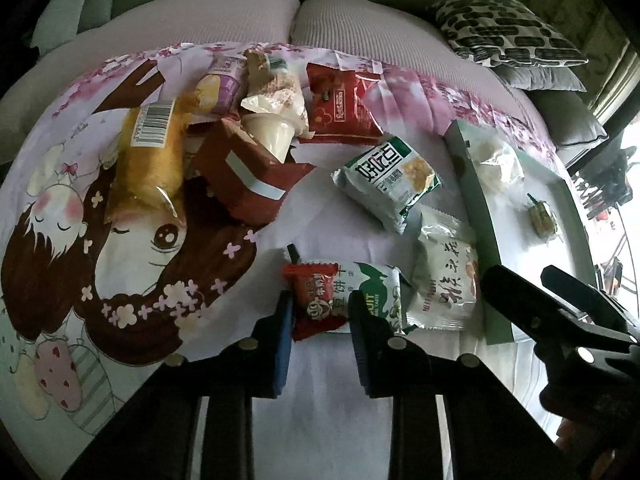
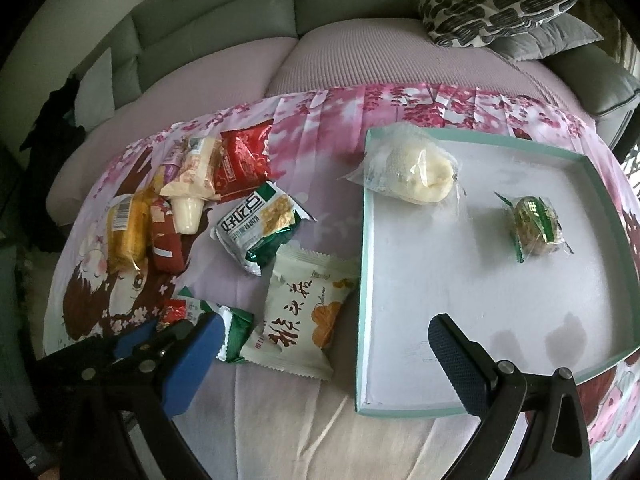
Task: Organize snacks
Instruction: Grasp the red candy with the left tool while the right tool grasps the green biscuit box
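We are working over a sofa (image 2: pixel 224 52) whose seat is lying under a printed cloth (image 2: pixel 320 120) with a cartoon girl and pink blossoms. On the right part of that cloth a shallow tray (image 2: pixel 364 280) with a pale green rim is sitting, holding a clear-wrapped pale bun (image 2: pixel 416 176) near its far left corner and a small green-wrapped snack (image 2: pixel 534 226) well apart toward the right. Left of the tray the other snacks are lying scattered: a heap with a yellow cake pack (image 1: pixel 148 160), a dark red pack (image 1: pixel 248 176) and a red pouch (image 1: pixel 344 104), then a white-and-green packet (image 1: pixel 388 180) and a cream packet (image 1: pixel 444 280) just beside the tray wall. Nearest us, our left hand-held gripper (image 1: pixel 320 312) is gripping a small red sachet (image 1: pixel 312 300), its blue pads pressing on both sides, with a green biscuit packet (image 1: pixel 376 292) lying under it. Our right hand-held gripper (image 2: pixel 516 344) is hanging over the tray's near edge with its jaws spread wide and nothing between them.
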A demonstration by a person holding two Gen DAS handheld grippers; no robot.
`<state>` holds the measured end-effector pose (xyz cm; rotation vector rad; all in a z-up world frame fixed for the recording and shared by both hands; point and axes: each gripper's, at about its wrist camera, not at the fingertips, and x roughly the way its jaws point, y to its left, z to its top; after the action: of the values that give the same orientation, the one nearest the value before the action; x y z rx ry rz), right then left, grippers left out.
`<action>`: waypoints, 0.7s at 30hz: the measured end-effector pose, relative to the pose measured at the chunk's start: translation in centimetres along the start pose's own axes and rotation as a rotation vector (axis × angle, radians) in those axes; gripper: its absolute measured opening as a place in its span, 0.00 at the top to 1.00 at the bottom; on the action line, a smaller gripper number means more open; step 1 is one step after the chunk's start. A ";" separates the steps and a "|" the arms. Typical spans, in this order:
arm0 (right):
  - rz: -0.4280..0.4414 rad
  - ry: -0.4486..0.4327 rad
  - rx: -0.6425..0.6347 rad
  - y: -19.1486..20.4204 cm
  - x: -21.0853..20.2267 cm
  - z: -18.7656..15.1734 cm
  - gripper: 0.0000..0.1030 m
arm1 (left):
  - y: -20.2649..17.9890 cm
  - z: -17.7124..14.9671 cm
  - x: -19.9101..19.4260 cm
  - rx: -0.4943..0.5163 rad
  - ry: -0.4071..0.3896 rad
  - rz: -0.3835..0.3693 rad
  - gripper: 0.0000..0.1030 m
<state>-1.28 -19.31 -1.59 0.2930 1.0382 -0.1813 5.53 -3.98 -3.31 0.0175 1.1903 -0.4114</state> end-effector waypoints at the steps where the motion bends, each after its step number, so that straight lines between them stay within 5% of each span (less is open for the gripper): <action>1: 0.001 0.000 -0.002 0.0 0.0 0.0 0.00 | 0.1 0.0 -0.1 -0.002 -0.003 -0.004 0.73; 8: 0.012 -0.007 -0.030 0.8 0.1 0.0 0.00 | 2.1 -0.1 -1.5 -0.052 -0.035 0.012 0.73; 17: 0.048 -0.011 -0.137 4.4 0.5 -0.6 0.00 | 7.3 -0.6 -3.1 -0.212 -0.077 0.158 0.73; 21: 0.053 -0.006 -0.185 6.0 1.0 -1.0 0.01 | 8.4 -0.8 -3.6 -0.252 -0.092 0.165 0.73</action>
<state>0.15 -13.36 -2.04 0.1524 1.0325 -0.0376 6.44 5.09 -2.02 -0.1191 1.1336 -0.1140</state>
